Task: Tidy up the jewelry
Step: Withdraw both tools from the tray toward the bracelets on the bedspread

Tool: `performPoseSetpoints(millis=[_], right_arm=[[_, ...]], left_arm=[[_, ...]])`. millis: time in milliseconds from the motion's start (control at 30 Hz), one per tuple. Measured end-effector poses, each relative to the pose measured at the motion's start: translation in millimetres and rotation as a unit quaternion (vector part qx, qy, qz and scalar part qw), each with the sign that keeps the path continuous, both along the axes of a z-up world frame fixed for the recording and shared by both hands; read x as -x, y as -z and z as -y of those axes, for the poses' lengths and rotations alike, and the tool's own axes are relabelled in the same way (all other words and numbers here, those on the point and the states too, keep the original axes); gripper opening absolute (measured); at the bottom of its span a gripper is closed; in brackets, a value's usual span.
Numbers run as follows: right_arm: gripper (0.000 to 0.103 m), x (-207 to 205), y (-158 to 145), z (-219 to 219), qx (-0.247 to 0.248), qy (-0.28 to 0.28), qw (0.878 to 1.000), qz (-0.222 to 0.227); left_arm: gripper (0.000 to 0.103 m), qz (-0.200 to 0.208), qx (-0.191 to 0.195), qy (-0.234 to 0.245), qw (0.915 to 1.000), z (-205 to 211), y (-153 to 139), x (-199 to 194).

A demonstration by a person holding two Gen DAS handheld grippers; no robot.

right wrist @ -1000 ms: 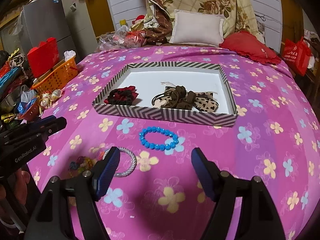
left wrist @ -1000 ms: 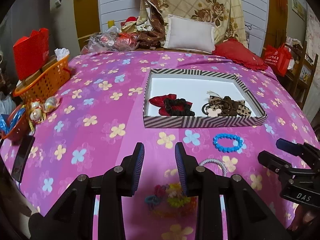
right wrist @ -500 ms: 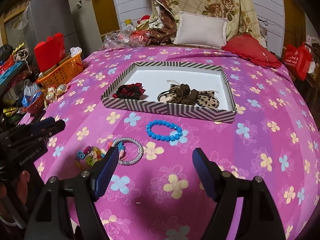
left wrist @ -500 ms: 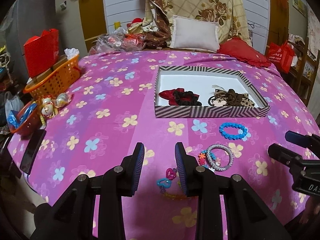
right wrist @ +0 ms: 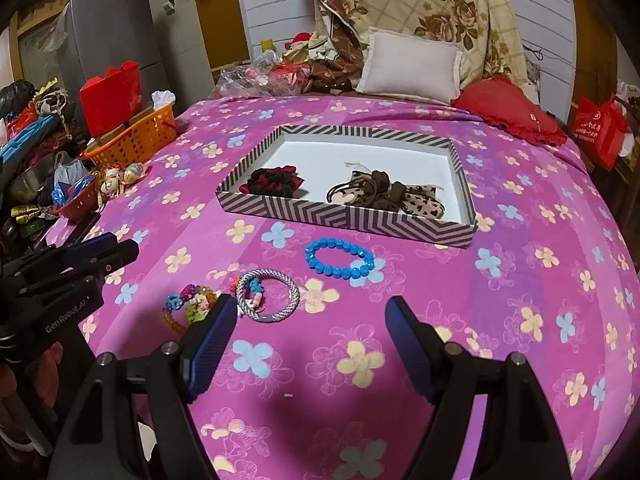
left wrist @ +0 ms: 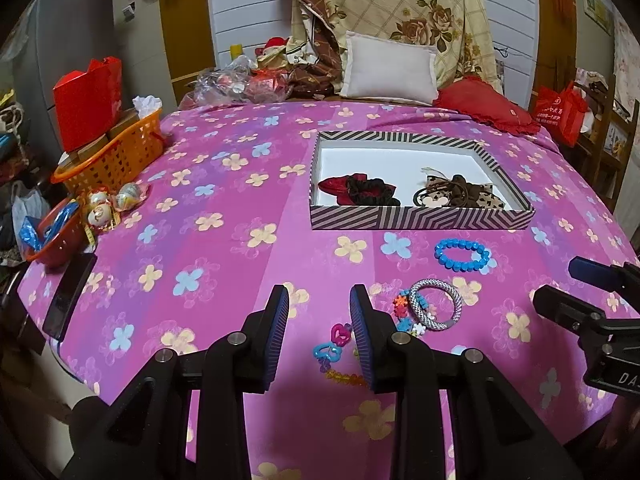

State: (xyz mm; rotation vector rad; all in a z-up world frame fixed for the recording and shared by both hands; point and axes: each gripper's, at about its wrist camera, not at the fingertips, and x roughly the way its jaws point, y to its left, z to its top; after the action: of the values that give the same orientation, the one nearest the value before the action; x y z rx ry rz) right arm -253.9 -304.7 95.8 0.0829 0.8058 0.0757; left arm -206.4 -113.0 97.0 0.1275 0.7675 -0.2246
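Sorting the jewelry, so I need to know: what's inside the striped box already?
Inside the striped box: a red-and-black scrunchie and brown leopard-print hair ties on its white floor. Anything beneath them is hidden.

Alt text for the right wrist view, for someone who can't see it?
Open right gripper above a pink flowered cloth, nothing between its fingers. Ahead lie a blue beaded bracelet, a silver woven bangle and a striped tray holding hair ties.

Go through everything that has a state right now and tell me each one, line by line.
Striped box: open, holding hair ties.
Blue bead bracelet: on the bedspread, outside the box.
Silver bangle: flat on the bedspread, outside the box.
Left gripper: open, empty.
Right gripper: open wide, empty.
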Motion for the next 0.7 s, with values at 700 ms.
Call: performPoseSetpoints(millis=[700], right_arm=[[0.08, -3, 14, -6, 0.006, -0.011, 1.0, -0.017]], left_arm=[[0.009, -0.023, 0.004, 0.0, 0.9997, -4, 14, -2]])
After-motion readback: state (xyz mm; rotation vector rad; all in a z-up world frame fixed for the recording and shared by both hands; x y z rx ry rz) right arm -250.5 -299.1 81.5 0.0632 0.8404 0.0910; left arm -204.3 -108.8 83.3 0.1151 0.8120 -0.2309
